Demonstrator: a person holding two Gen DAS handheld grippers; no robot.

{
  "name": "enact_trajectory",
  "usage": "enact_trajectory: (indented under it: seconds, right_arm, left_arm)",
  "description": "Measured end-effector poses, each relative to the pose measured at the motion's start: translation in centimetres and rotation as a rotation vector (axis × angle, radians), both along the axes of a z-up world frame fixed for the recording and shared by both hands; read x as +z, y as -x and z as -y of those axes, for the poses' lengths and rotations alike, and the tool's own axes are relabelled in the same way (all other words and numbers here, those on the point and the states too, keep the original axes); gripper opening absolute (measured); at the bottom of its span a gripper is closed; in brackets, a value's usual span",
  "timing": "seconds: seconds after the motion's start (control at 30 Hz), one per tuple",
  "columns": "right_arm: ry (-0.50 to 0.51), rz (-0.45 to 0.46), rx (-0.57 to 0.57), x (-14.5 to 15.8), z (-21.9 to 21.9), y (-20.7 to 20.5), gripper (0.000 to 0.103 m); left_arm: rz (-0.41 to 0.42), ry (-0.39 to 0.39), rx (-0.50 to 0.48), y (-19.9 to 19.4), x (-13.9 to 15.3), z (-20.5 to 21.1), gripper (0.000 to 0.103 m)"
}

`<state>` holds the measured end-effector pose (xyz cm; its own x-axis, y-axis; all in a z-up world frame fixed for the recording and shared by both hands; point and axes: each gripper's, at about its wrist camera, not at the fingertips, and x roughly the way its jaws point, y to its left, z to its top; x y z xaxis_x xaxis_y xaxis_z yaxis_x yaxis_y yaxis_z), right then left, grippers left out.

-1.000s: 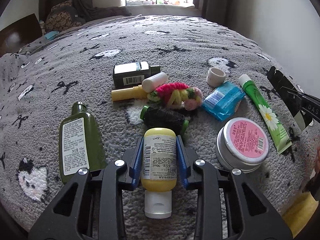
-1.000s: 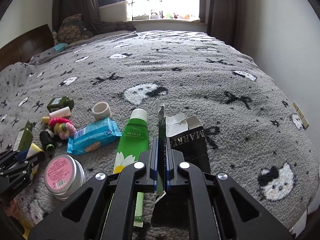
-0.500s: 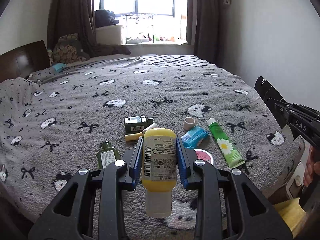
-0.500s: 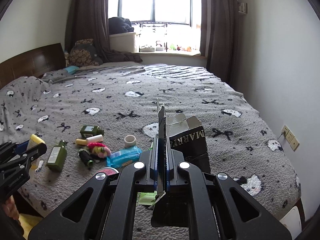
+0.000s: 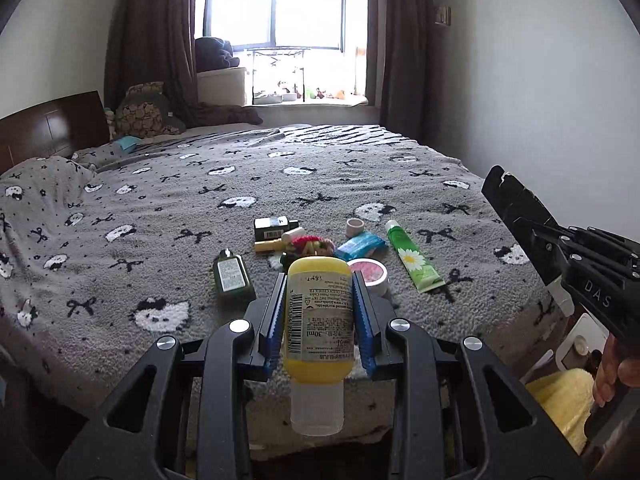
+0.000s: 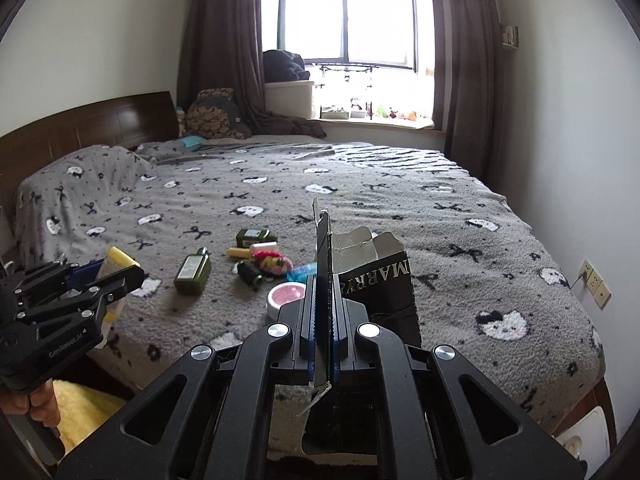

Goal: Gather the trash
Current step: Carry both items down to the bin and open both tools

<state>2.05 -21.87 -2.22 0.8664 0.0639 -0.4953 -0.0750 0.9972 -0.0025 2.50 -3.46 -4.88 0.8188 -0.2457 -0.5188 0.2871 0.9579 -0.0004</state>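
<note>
Tongs are both gripping: my left gripper (image 5: pixel 319 316) is clenching the yellow bottle (image 5: pixel 319 320) cap-down, my right gripper (image 6: pixel 323 320) is pinching the black bag (image 6: pixel 378 284) by its rim so it is hanging open. Remaining clutter is lying on the bed (image 5: pixel 360 168), far ahead.

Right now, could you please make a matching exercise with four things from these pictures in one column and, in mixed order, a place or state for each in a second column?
Things:
1. yellow plastic bottle with white cap
2. torn black cardboard box
3. green tube with daisy print
4. round tin with pink lid

Places or states:
A. lying on the grey blanket, cap toward the window
B. clamped in the left gripper
C. lying flat on the bed beside the blue packet
D. one wall pinched in the right gripper

Pairs: 1-B, 2-D, 3-A, 4-C
</note>
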Motion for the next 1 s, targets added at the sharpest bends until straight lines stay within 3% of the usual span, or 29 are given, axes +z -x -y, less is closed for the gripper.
enact_trajectory:
  seconds: [0.17, 0.4, 0.77, 1.0]
  right_arm:
    - [0.001, -0.094, 0.057, -3.8, -1.3, 2.0, 0.007]
    - [-0.015, -0.243, 0.076, -9.7, -1.5, 3.9, 0.007]
    - [-0.108, -0.504, 0.157, -17.7, -3.2, 3.5, 0.007]
    - [-0.132, -0.642, 0.147, -21.7, -3.7, 2.7, 0.007]
  left_arm:
    - [-0.058, -0.003, -0.01, 2.6, -3.0, -0.7, 0.029]
    - [-0.21, -0.038, -0.045, 4.2, -8.9, -0.6, 0.029]
    - [-0.485, -0.093, -0.093, 4.9, -18.8, -0.2, 0.029]
    - [-0.612, -0.089, -0.132, 4.1, -22.8, 0.1, 0.029]
